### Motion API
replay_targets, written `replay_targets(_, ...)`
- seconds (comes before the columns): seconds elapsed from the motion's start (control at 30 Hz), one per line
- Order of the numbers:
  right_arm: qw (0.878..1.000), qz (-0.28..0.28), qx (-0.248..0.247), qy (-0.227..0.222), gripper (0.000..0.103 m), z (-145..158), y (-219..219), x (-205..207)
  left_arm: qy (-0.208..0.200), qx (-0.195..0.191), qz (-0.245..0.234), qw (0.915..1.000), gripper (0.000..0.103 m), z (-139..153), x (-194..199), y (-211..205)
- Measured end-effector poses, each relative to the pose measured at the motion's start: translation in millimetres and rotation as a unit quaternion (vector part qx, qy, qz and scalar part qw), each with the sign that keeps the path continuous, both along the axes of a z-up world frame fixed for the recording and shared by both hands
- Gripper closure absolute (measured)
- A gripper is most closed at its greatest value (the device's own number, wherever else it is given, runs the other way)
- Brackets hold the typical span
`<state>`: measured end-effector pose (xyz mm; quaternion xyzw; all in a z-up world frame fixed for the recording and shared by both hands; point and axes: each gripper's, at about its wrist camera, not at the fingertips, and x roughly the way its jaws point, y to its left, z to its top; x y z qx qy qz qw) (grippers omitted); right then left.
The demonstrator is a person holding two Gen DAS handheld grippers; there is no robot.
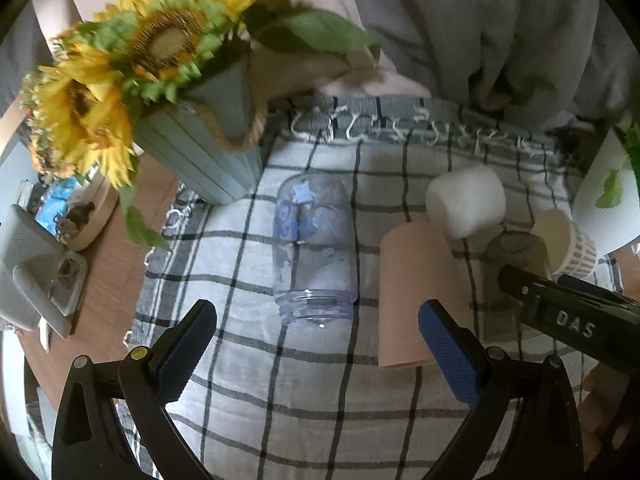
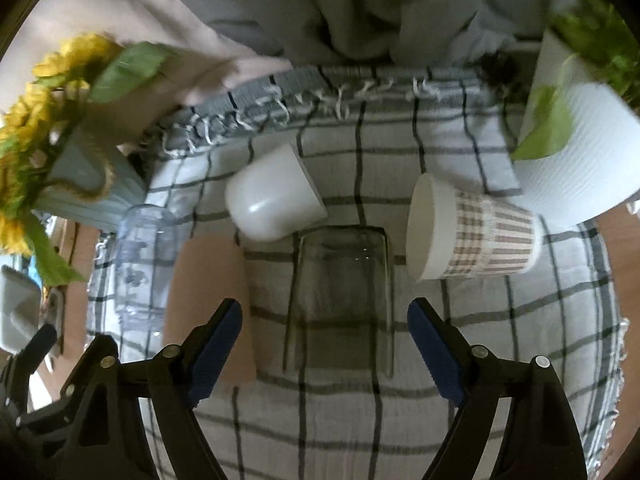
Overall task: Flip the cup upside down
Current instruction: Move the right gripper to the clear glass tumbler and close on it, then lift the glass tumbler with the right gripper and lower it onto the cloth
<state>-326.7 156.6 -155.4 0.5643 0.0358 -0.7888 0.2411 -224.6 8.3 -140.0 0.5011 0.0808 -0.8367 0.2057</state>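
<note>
Several cups stand on a checked cloth (image 1: pixel 280 400). A clear plastic cup with blue print (image 1: pixel 314 248) stands upside down ahead of my open, empty left gripper (image 1: pixel 316 344); it also shows at the left of the right wrist view (image 2: pixel 140 264). A pink cup (image 1: pixel 412 296) stands upside down beside it (image 2: pixel 212 304). A white cup (image 2: pixel 276 196) is tilted behind. A clear glass (image 2: pixel 344 300) stands upside down between the fingers of my open right gripper (image 2: pixel 324 344), not gripped. A striped paper cup (image 2: pixel 472 236) lies on its side at the right.
A sunflower pot (image 1: pixel 200 152) stands at the cloth's back left. A white ribbed plant pot (image 2: pixel 576 152) stands at the back right. A grey device (image 1: pixel 36 276) and a wooden bowl (image 1: pixel 92 220) sit on the wooden table at the left. Grey fabric hangs behind.
</note>
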Motion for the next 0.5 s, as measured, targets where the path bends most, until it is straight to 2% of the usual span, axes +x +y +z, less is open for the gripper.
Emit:
replay_targets(0.13, 1.0, -0.001, 0.009, -0.025, 0.022, -17.1, -5.9, -14.6, -0.012, 0.0, 0.007, 0.9999, 0.0, -9.5, -7.6, 1.7)
replay_targets(0.23, 0.999, 0.0, 0.016, -0.027, 0.023, -24.9, -9.4, -22.1, -0.02, -0.003, 0.011, 0.9997, 0.0, -15.1, -10.8, 3.3)
replay_targets(0.37, 0.999, -0.006, 0.027, -0.035, 0.033, -34.5, -12.8, -29.9, -0.028, -0.003, 0.021, 0.9994, 0.0, -19.7, -11.1, 4.5)
replay_targets(0.5, 0.999, -0.003, 0.029, -0.039, 0.034, -37.6, -12.6, -32.0, -0.024, 0.003, 0.027, 0.9993, 0.0, -18.8, -9.6, 5.5)
